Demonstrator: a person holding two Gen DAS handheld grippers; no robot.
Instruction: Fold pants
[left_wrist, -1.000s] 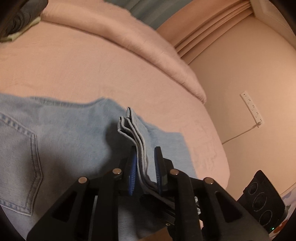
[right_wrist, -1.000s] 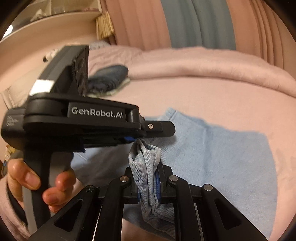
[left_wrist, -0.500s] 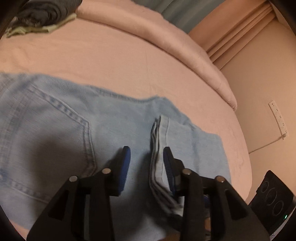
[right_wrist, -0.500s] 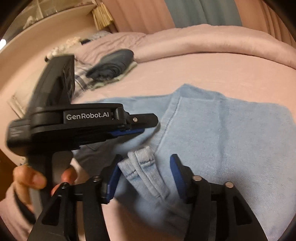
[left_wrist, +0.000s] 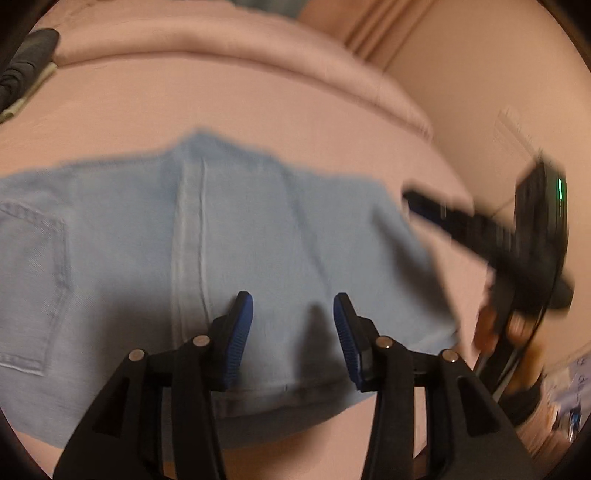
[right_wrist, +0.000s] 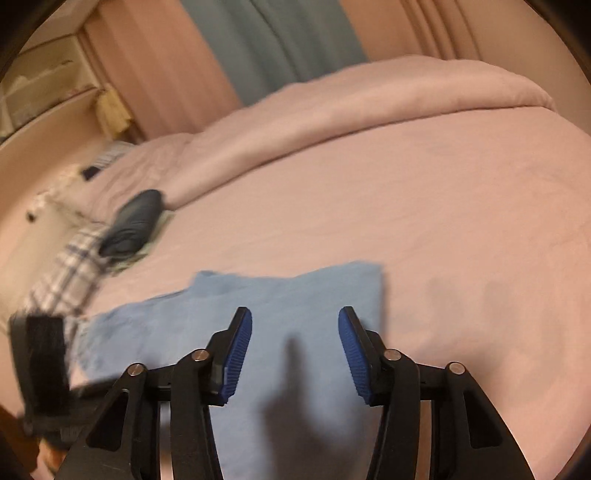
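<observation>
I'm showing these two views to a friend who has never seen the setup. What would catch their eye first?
The light-blue jeans lying flat on the pink bed stand out first. Next, each view's own open gripper, left and right, hangs over the denim with nothing between its blue pads. A dark rolled garment lies farther back on the bed, to the left.

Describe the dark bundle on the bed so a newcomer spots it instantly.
Start at the pink bed, then follow the rolled duvet to its left end. There lies the dark bundle, beside plaid fabric: the only dark navy-grey, rolled item, unlike the flat light-blue jeans.
</observation>
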